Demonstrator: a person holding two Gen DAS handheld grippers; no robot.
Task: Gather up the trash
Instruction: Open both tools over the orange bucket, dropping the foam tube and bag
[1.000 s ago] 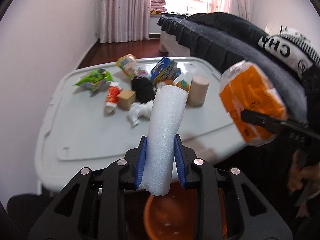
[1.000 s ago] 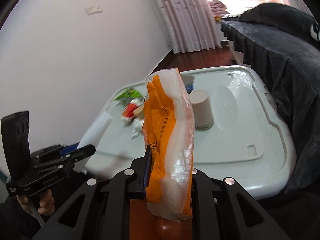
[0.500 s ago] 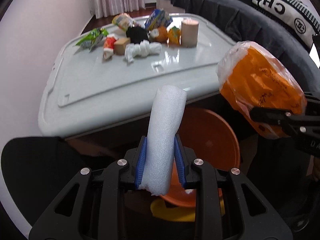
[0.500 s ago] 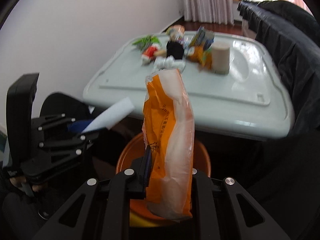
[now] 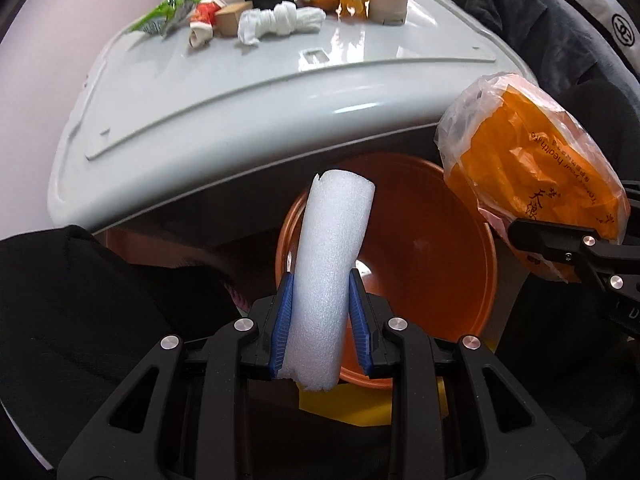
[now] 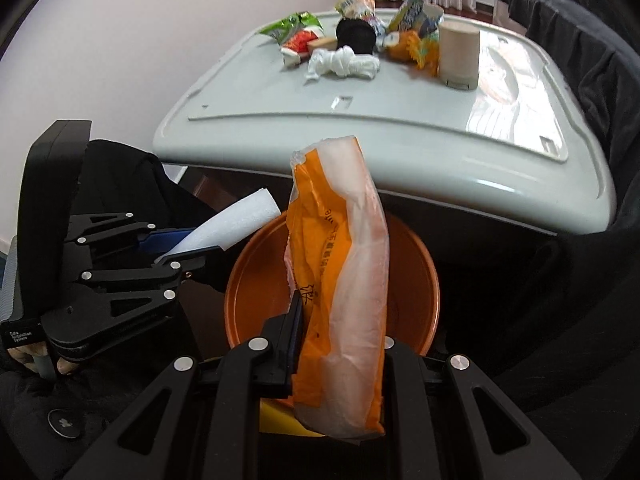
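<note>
Left gripper (image 5: 322, 320) pinches a white foam roll (image 5: 330, 264) above the orange bucket (image 5: 420, 256); right gripper (image 6: 340, 344) clamps an orange plastic bag (image 6: 340, 280) over the same bucket, whose visible inside looks bare. Beyond the bucket, the grey lid (image 6: 400, 104) carries wrappers (image 6: 292, 28), knotted white cloth (image 6: 344, 62) and a tan cylinder (image 6: 459, 54).

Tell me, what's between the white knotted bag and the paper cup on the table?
An orange crinkly wrapper lies between the white knotted bag and the paper cup, clearest in the right wrist view.
</note>
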